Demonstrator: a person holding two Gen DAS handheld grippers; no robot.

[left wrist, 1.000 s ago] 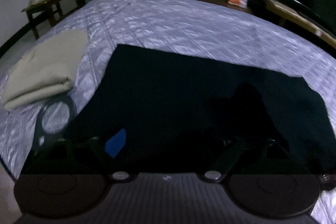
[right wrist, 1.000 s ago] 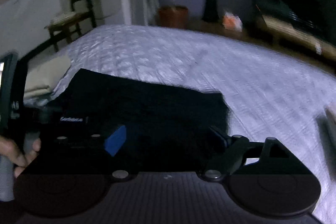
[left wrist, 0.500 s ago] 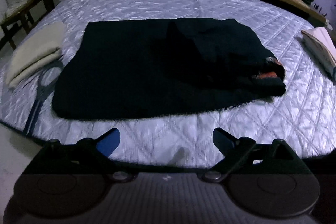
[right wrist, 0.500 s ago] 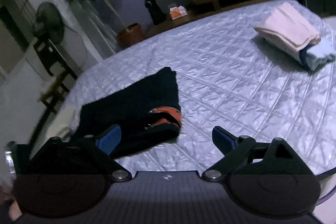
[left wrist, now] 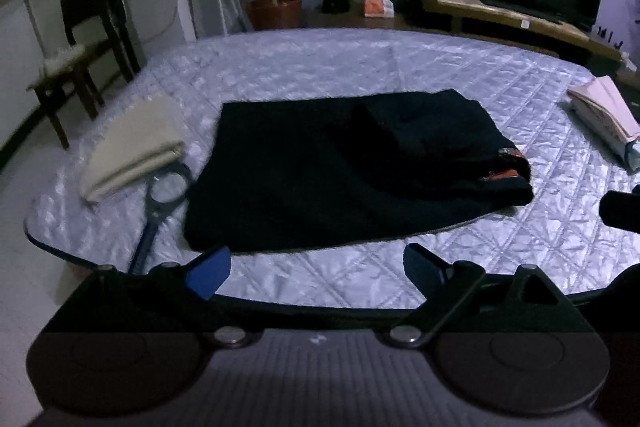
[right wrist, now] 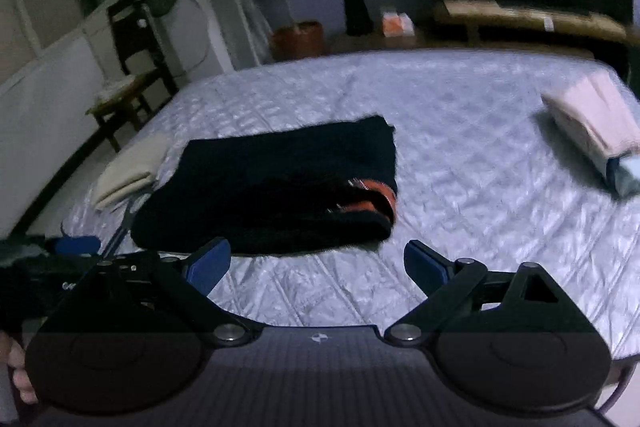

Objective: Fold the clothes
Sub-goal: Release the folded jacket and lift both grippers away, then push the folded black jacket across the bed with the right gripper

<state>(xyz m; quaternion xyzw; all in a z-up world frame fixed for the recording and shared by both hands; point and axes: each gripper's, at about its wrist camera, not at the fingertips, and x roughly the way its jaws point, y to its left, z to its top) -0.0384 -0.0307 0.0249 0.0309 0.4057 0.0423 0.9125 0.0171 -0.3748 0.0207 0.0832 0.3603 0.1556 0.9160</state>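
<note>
We've pulled both claws, left claw (left wrist: 316, 267) & right claw (right wrist: 316, 265), back off the folded black garment (left wrist: 352, 167), both spread, empty; only right view shows orange trim.

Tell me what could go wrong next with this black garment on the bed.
The black garment lies close to the bed's near edge, so a tug toward you might slide it off. A ring-handled tool touches its left side and could snag. Its folded right layer looks bulky and may spring open.
</note>
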